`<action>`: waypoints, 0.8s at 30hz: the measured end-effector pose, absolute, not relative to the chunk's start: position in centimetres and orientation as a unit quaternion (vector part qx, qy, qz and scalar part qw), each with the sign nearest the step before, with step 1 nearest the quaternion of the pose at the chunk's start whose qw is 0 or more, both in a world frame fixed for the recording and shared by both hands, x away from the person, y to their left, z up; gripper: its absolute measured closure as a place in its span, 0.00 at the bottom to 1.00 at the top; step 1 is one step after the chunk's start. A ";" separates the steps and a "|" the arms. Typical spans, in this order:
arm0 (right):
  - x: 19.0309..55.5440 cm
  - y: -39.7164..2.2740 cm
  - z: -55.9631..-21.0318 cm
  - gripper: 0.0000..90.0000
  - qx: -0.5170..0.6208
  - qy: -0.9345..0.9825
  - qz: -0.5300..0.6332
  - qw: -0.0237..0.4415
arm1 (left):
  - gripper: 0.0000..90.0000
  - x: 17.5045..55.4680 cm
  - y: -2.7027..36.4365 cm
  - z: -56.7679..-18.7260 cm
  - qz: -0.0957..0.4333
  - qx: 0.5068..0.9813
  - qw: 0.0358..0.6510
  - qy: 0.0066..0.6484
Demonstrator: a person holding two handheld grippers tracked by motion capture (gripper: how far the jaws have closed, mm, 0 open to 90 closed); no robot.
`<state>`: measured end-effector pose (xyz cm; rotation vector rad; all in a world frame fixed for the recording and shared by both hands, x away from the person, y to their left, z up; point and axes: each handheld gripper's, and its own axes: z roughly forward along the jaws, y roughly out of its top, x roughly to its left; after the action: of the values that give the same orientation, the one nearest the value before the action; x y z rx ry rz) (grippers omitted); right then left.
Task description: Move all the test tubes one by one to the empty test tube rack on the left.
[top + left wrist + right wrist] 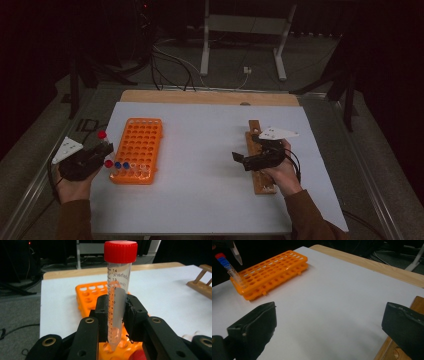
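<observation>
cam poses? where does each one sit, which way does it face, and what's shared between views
High view: above the person's side, facing forward and down on the white table; both forearms, left gripper, right gripper.
Left gripper view: on the left gripper, looking along its jaws at the clamped red-capped tube.
Right gripper view: on the right gripper, jaws apart, looking across the table.
Shared: orange rack in all three; wooden stand too.

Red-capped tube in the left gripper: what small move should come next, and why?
Probably lower the red-capped tube straight down into an empty hole of the orange rack. The left gripper holds it upright, jaws shut on its middle, the pointed tip hanging just above the rack's near holes. Other capped tubes already stand in the near row, so the tip should line up with a free hole first.
</observation>
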<state>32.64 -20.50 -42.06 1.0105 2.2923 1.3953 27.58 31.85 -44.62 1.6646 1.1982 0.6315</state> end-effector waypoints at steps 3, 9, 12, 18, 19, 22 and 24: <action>32.6 -20.5 -42.1 0.00 0.348 0.793 0.481 0.136 | 0.83 27.5 32.2 -45.3 0.251 0.687 0.473 0.492; 32.6 -20.5 -42.1 0.00 0.350 0.791 0.482 0.136 | 0.83 27.3 32.8 -46.2 0.234 0.684 0.485 0.492; 32.6 -20.5 -42.2 0.00 0.351 0.791 0.483 0.135 | 0.83 27.3 32.9 -46.3 0.229 0.684 0.490 0.490; 32.7 -20.5 -42.3 0.00 0.351 0.791 0.484 0.133 | 0.83 27.9 32.5 -46.4 0.224 0.684 0.495 0.486; 32.7 -20.4 -42.3 0.00 0.352 0.790 0.484 0.133 | 0.83 27.9 32.5 -46.5 0.223 0.683 0.497 0.486; 32.7 -20.5 -42.4 0.00 0.351 0.790 0.485 0.132 | 0.83 28.0 32.6 -46.6 0.220 0.683 0.497 0.488; 32.7 -20.5 -42.4 0.00 0.351 0.790 0.484 0.133 | 0.83 28.1 32.7 -46.8 0.217 0.684 0.498 0.487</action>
<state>32.73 -20.49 -42.41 1.0195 2.2924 1.4038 28.06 32.72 -46.77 1.6553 1.1795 0.5248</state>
